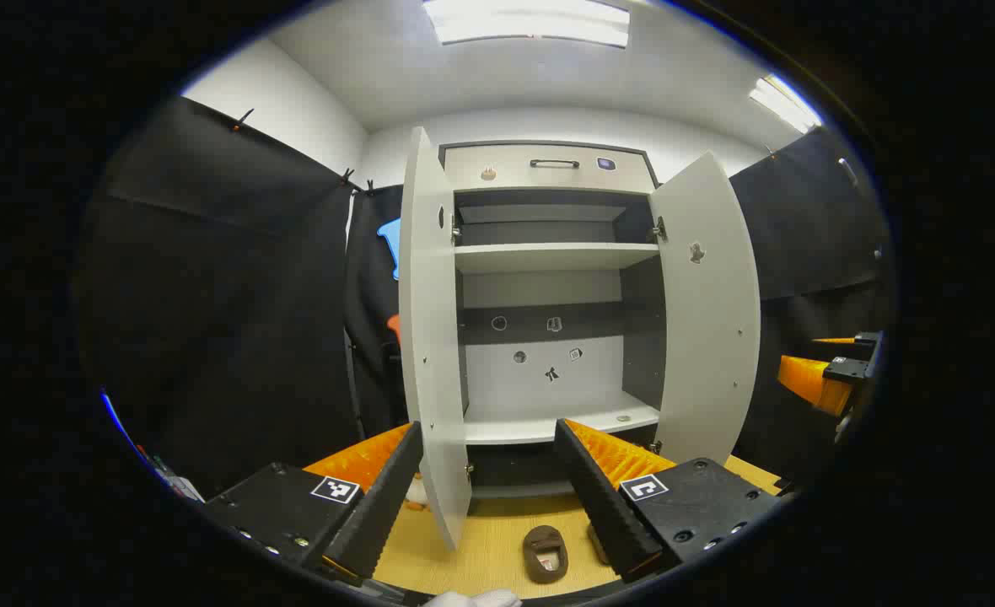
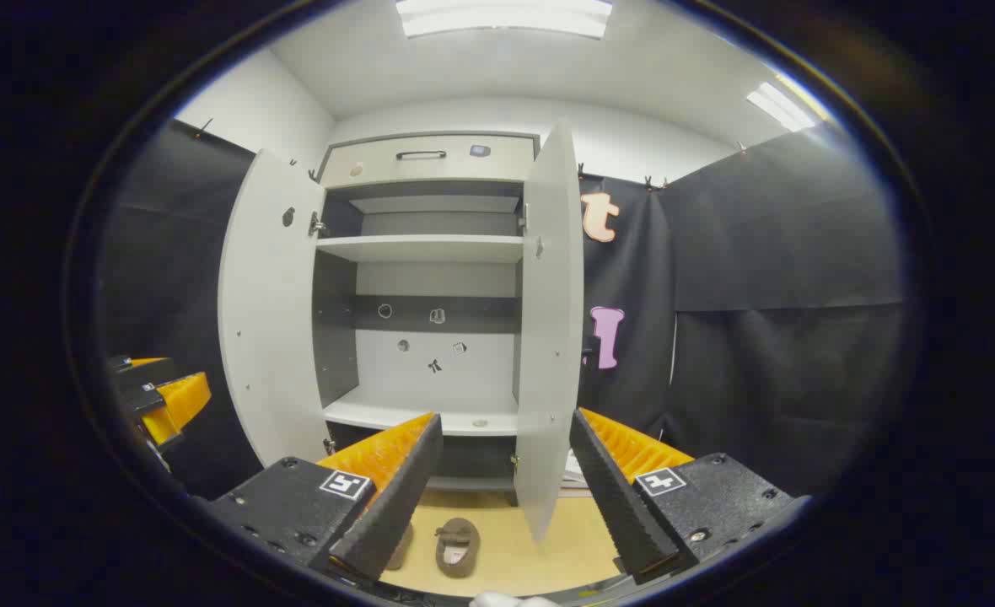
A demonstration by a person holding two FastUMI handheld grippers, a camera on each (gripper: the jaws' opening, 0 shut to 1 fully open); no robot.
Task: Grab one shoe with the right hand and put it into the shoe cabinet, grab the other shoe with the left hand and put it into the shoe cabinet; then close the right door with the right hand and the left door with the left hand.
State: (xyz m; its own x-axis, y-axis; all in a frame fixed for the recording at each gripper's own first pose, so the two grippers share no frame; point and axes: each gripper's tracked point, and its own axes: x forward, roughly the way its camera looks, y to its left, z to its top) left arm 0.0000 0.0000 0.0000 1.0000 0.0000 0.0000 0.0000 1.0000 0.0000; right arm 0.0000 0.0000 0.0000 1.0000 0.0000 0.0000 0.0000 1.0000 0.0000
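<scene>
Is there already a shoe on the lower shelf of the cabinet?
No, the lower shelf holds no shoe; a brown shoe lies on the floor before the cabinet.

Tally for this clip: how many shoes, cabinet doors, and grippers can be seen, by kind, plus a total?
Shoes: 2, one in full sight on the floor and another partly behind a finger.
Doors: 2, left door and right door, both open.
Grippers: 2, left gripper and right gripper.
Total: 6
</scene>
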